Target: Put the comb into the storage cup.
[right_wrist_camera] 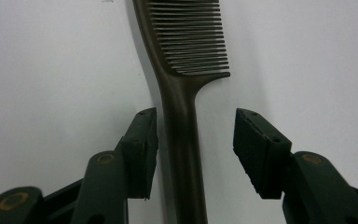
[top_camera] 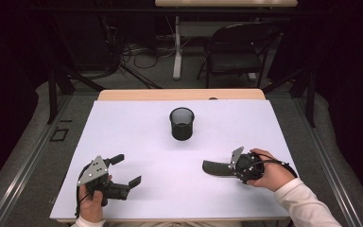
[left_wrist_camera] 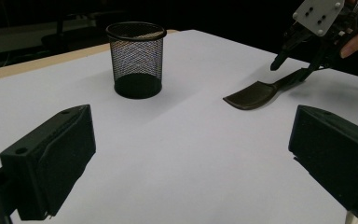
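The left gripper (top_camera: pixel 123 171), jaws spread wide and empty, rests at seven o'clock on the white table (top_camera: pixel 137 137). A black wire-mesh cup (top_camera: pixel 182 123) stands toward twelve. At four o'clock lies the dark plastic comb (top_camera: pixel 216 167), long axis nine-to-three, toothed head toward nine. The right gripper (right_wrist_camera: pixel 193 140) straddles its handle, jaws parted, one touching.

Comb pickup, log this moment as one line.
right gripper: open, jaws astride comb handle | comb: flat on table | left gripper: open, idle | mesh cup: upright
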`<state>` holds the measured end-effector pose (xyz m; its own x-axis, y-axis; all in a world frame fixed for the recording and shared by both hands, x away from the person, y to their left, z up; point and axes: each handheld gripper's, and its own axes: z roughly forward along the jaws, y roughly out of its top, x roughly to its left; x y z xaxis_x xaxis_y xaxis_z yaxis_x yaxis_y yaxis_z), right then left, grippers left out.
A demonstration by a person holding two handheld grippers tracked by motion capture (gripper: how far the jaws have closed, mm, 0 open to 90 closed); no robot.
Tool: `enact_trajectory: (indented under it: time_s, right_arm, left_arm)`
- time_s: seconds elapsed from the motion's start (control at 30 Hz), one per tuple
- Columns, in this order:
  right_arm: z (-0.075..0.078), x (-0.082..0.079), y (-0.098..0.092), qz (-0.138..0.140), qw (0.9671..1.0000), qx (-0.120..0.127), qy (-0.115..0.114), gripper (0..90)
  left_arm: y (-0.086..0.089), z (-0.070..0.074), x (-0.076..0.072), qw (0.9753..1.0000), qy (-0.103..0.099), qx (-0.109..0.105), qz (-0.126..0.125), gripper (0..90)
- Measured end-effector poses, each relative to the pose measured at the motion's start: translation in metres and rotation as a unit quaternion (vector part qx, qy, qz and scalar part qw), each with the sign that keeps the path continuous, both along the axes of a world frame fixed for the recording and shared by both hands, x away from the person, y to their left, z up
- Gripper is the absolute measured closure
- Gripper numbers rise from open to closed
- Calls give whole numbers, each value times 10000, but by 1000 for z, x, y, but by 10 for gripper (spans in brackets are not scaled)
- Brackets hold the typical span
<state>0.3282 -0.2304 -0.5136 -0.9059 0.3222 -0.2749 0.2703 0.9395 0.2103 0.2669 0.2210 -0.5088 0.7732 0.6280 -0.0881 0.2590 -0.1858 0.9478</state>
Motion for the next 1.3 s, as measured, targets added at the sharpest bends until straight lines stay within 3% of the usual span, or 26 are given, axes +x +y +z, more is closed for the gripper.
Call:
enact_trajectory:
  time_s: [0.2, 0.53, 1.3]
  right_arm:
    - [-3, 1, 0, 83, 9999, -111, 50, 607]
    - [-10, 1, 2, 153, 9994, -295, 123, 659]
    - [-14, 2, 2, 242, 9991, -289, 209, 710]
  left_arm:
    - [0, 0, 0, 10000, 0, -9, -12, 5]
    - [0, 0, 0, 10000, 4, 0, -11, 6]
    - [0, -1, 0, 10000, 8, 14, 0, 5]
